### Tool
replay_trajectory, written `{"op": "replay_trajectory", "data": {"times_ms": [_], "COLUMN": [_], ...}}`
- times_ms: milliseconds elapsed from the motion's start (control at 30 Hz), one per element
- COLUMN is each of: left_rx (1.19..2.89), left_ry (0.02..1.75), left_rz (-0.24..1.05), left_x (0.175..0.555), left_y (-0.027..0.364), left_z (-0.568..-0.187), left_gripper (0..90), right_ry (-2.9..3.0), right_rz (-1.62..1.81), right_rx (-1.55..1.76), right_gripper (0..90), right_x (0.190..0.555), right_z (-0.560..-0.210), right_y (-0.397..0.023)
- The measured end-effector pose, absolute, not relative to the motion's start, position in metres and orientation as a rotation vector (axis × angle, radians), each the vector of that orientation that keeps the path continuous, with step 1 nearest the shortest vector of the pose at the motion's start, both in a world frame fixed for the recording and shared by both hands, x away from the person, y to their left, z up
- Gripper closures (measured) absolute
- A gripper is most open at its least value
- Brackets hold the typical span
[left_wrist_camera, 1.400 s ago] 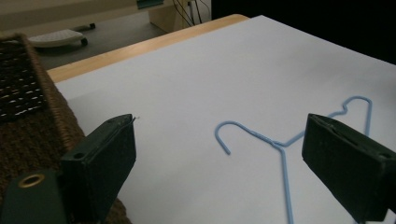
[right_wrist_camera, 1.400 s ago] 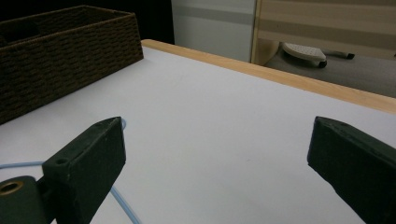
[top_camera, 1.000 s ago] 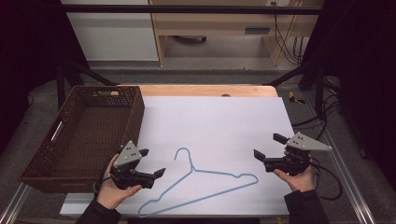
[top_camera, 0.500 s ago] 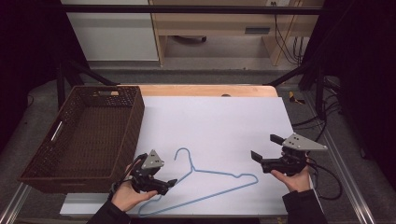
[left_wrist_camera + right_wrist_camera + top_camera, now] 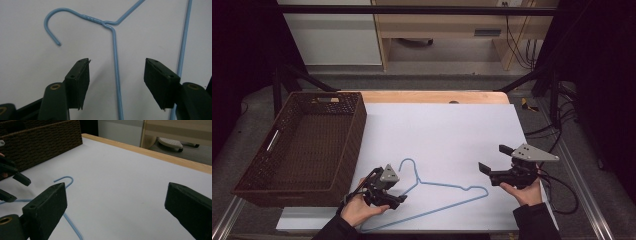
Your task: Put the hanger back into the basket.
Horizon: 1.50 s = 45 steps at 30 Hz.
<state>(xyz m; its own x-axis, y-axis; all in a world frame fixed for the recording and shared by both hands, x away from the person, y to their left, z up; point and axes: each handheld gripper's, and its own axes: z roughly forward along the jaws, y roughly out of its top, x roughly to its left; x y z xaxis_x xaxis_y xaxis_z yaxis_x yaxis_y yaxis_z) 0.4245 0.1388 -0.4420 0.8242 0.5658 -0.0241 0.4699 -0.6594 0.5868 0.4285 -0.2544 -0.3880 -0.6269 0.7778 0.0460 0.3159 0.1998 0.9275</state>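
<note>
— What is lying past the right hand-held gripper (image 5: 117, 202)?
— A blue hanger (image 5: 65, 180) is lying on the white table (image 5: 125, 175), its hook curling between the wide-standing jaws and the wicker basket (image 5: 42, 142).

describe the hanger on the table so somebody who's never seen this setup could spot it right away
Start at the dark woven basket on the left of the white table. Just right of its near corner, a wire hanger lies flat by the front edge, its hook toward the basket. It is pale blue and thin, the one loose item on the white surface.
</note>
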Motion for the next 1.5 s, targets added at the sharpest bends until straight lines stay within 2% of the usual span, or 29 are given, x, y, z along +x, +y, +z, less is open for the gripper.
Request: {"op": "replay_trajectory", "data": {"times_ms": [33, 100, 133, 667, 1500], "left_rx": [2.422, 2.433, 2.441, 2.52, 2.555], "left_ry": [0.755, 0.755, 0.755, 0.771, 0.833], "left_rz": [0.213, 0.209, 0.219, 0.193, 0.282], "left_x": [0.425, 0.426, 0.426, 0.431, 0.422], "left_y": [0.136, 0.135, 0.134, 0.126, 0.112], "left_z": [-0.444, -0.444, -0.445, -0.455, -0.456], "left_gripper": [42.8, 44.2, 48.4, 70.7, 86.3], "right_ry": [2.049, 2.052, 2.054, 2.065, 2.073], "right_rz": [1.414, 1.411, 1.415, 1.407, 1.42], "right_rx": [1.019, 1.017, 1.017, 1.015, 1.014], "right_gripper": [4.6, 4.6, 4.7, 4.7, 4.6], "right_x": [0.429, 0.429, 0.429, 0.43, 0.43], "right_z": [-0.389, -0.389, -0.389, -0.391, -0.392], "right_y": [-0.254, -0.253, -0.252, -0.249, -0.247]}}
